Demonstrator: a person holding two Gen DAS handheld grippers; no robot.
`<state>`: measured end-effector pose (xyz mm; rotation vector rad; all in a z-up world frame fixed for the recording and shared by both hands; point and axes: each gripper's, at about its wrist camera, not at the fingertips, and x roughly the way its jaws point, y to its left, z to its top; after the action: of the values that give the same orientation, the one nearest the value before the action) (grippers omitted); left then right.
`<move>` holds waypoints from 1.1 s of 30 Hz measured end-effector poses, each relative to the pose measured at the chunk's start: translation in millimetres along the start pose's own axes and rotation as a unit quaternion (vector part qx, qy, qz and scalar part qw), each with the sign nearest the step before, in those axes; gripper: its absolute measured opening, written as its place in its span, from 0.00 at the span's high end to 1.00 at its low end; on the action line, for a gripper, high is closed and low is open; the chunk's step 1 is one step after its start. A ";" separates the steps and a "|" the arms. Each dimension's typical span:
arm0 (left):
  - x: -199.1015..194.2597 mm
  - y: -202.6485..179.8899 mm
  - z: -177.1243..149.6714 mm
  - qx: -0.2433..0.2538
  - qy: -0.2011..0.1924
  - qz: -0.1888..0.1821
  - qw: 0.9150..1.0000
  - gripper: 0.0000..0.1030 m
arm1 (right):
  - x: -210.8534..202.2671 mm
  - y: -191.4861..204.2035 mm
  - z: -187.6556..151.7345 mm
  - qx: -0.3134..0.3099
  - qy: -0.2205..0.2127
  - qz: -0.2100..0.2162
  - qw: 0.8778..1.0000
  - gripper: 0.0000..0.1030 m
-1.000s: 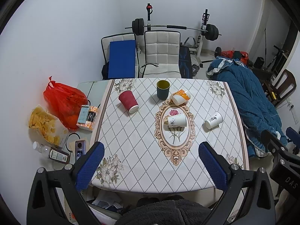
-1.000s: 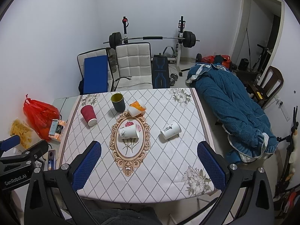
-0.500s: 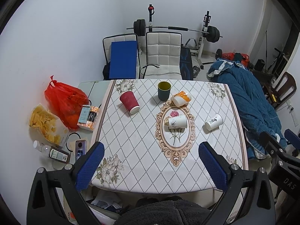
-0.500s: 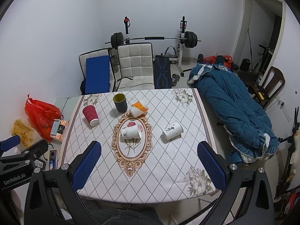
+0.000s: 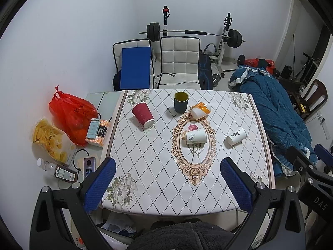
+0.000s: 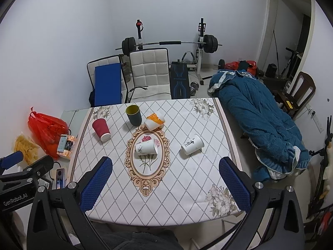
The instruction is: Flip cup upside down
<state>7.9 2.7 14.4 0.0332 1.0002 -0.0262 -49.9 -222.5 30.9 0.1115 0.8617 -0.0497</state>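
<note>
Nearest the cameras, the left tool (image 5: 166, 179) is spread wide, its blue pads (image 5: 100, 184) far apart with nothing between them and touching nothing; it hangs over the near edge of the counter (image 5: 145, 166). The right tool (image 6: 165, 180) is just as wide open, its blue pads (image 6: 234, 184) empty and clear of everything, also above the near edge of the counter (image 6: 177, 187).

The oval medallion (image 5: 193, 156) printed on the cloth (image 6: 145, 166) serves as the landmark. A white paper cup with a flower print (image 5: 195, 137) lies on its side on the far half of the medallion (image 6: 146, 147); which way its mouth faces I cannot tell. To the right of the medallion, well apart from it, a second white cup with black lettering (image 5: 236, 135) lies on its side with its mouth toward the near left (image 6: 191, 144). Just past the medallion's far tip an orange-and-white cup (image 5: 200, 109) lies tipped over (image 6: 155, 120). Beside that, farther and slightly left, a dark mug with a yellow inside (image 5: 181, 101) stands upright (image 6: 133, 114). Left of the medallion's far end, well apart, a red ribbed cup (image 5: 143, 114) lies slanted with its white rim toward the near side (image 6: 101, 129).

Beyond the counter's far edge stand two white padded chairs (image 5: 179, 59), the left one carrying a blue board (image 5: 135, 70). Behind them is a barbell rack (image 5: 193, 34).
</note>
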 end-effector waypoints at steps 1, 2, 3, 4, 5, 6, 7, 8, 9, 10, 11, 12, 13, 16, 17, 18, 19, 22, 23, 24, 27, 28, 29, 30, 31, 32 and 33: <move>0.6 0.1 -1.1 -0.001 0.000 0.000 1.000 0.00 | 0.2 -0.8 0.0 -0.001 0.000 0.000 1.000 0.00; -0.4 -0.7 0.0 -0.001 -0.001 0.000 1.000 0.00 | 0.3 -0.9 0.2 -0.001 0.000 -0.001 1.000 0.00; -0.4 -0.5 0.4 0.000 -0.001 0.000 1.000 0.00 | -1.1 -0.8 1.0 0.000 -0.001 -0.001 1.000 0.00; -0.5 -0.1 0.7 -0.001 -0.001 -0.001 1.000 0.00 | -1.0 -0.8 1.2 0.000 -0.001 -0.001 1.000 0.00; -1.4 -0.4 1.8 -0.001 -0.001 -0.001 1.000 0.00 | -1.2 -0.3 1.3 0.000 -0.001 -0.001 1.000 0.00; -3.1 -1.3 4.1 0.000 -0.002 -0.001 1.000 0.00 | -1.0 -0.8 1.9 0.001 -0.001 -0.001 1.000 0.00; -3.2 -0.9 4.3 0.000 -0.002 -0.002 1.000 0.00 | -0.9 -0.8 2.2 0.000 -0.001 -0.001 1.000 0.00; -3.6 -1.0 5.1 0.000 -0.002 -0.002 1.000 0.00 | -1.2 -0.6 2.1 0.000 -0.001 -0.001 1.000 0.00; -4.0 -1.1 5.9 0.000 -0.002 -0.002 1.000 0.00 | -1.3 -1.6 2.0 0.001 -0.001 -0.001 1.000 0.00; -3.3 -1.3 4.2 -0.001 -0.002 -0.001 1.000 0.00 | -1.3 -1.8 2.0 0.001 -0.001 -0.001 1.000 0.00; -4.4 -1.6 5.9 -0.001 -0.002 -0.001 1.000 0.00 | -1.6 -0.7 2.2 0.001 -0.002 -0.001 1.000 0.00; -4.4 -1.8 5.6 -0.001 -0.002 -0.001 1.000 0.00 | -1.3 -2.0 1.7 0.001 -0.001 -0.001 1.000 0.00; -4.1 -2.2 5.5 -0.001 -0.002 -0.001 1.000 0.00 | -1.5 -2.5 1.6 0.001 -0.001 -0.001 1.000 0.00; -3.3 -1.0 3.4 0.000 -0.002 -0.001 1.000 0.00 | -1.5 -2.9 1.1 0.001 -0.001 -0.001 1.000 0.00; -4.1 -1.2 5.0 0.000 -0.001 -0.002 1.000 0.00 | -1.5 -2.7 1.1 0.001 -0.001 0.000 1.000 0.00; -4.2 -1.2 5.6 0.000 0.000 -0.003 1.000 0.00 | -1.5 -2.9 0.4 0.002 -0.001 0.000 1.000 0.00; -5.2 -1.5 7.6 0.000 0.001 -0.003 1.000 0.00 | -2.4 -2.6 1.5 0.003 0.000 0.000 1.000 0.00; -5.4 -2.7 8.5 0.000 0.000 -0.002 1.000 0.00 | -3.4 -2.8 1.9 0.002 0.000 0.000 1.000 0.00; -6.0 -3.5 10.4 -0.001 0.000 -0.001 1.000 0.00 | -3.3 -2.9 2.0 0.002 0.000 0.000 1.000 0.00; -6.6 -4.4 12.3 -0.001 -0.001 -0.001 1.000 0.00 | -3.8 -2.3 2.4 0.002 0.000 0.000 1.000 0.00; -5.5 -5.8 7.3 -0.002 -0.002 0.000 1.000 0.00 | -3.9 -2.8 3.5 0.002 0.000 0.001 1.000 0.00; -5.5 -5.8 7.0 -0.001 -0.002 0.000 1.000 0.00 | -4.3 -2.5 3.9 0.003 0.000 0.001 1.000 0.00; -5.5 -5.7 7.0 -0.001 -0.001 0.000 1.000 0.00 | -4.3 -2.5 4.0 0.003 0.000 0.002 1.000 0.00; -5.6 -5.8 7.2 -0.001 -0.001 0.000 1.000 0.00 | -3.8 -2.5 3.0 0.002 0.000 0.001 1.000 0.00; -5.0 -5.6 5.6 -0.001 -0.001 0.000 1.000 0.00 | -3.9 -2.8 2.6 0.003 0.000 0.001 1.000 0.00; -4.5 -6.7 6.4 -0.001 0.000 0.000 1.000 0.00 | -4.3 -2.4 3.1 0.004 0.001 0.002 1.000 0.00; -2.3 -6.6 5.0 0.000 0.001 0.001 1.000 0.00 | -3.8 -2.6 3.2 0.004 0.002 0.002 1.000 0.00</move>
<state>10.6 -4.0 18.9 0.0336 1.0015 -0.0235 -50.2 -225.5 35.7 0.1203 0.8647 -0.0496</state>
